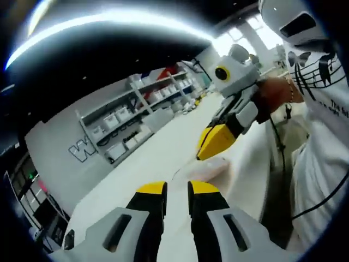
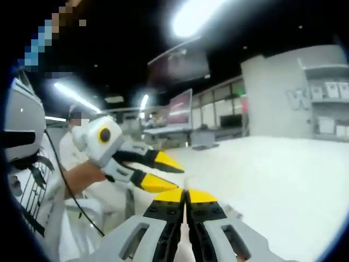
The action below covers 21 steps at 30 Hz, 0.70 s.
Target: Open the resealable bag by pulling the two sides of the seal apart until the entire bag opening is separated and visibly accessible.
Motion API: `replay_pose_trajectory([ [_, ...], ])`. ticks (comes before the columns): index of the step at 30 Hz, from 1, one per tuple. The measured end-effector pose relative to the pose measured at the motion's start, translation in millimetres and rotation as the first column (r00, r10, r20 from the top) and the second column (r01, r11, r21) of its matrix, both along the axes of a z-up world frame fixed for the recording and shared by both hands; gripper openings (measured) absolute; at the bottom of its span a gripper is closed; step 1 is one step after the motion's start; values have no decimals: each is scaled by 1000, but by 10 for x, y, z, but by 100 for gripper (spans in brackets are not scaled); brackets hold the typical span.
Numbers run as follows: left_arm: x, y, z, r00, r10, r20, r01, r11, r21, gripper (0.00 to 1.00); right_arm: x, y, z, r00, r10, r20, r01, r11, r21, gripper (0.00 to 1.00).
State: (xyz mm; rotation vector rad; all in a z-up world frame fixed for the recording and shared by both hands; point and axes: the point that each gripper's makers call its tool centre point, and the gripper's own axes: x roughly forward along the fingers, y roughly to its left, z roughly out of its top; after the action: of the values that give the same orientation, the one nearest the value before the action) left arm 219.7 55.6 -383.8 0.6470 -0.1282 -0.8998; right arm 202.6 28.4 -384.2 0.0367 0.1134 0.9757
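Ceiling strip lights (image 1: pixel 109 19) are glaring at 11 o'clock, washing the white surface (image 2: pixel 283 180); both views are blurring and bending toward their edges.

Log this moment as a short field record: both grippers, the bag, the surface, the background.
left gripper: jaws slightly apart, nothing visibly between them
right gripper: jaws closed together; whether they pinch anything is unclear
bag: pale, blurred, lying on the table just under the right gripper's tips
bag seal: too blurred to tell whether open
table: white
shelving: white bins, against the far wall
person: white printed shirt
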Motion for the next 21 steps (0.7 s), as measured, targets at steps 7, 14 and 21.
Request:
replay_pose_trajectory([
  [7, 6, 0, 36, 998, 8, 62, -10, 999, 38, 10, -16, -11, -8, 1000, 1, -13, -1, 1000, 14, 0],
  [14, 23, 20, -59, 996, 23, 89, -34, 993, 116, 9, -40, -1, -18, 1000, 7, -20, -6, 1000, 21, 0],
  [21, 25, 13, -90, 994, 11, 105, -26, 989, 145, 7, -50, 6, -5, 1000, 9, -23, -9, 1000, 28, 0],
])
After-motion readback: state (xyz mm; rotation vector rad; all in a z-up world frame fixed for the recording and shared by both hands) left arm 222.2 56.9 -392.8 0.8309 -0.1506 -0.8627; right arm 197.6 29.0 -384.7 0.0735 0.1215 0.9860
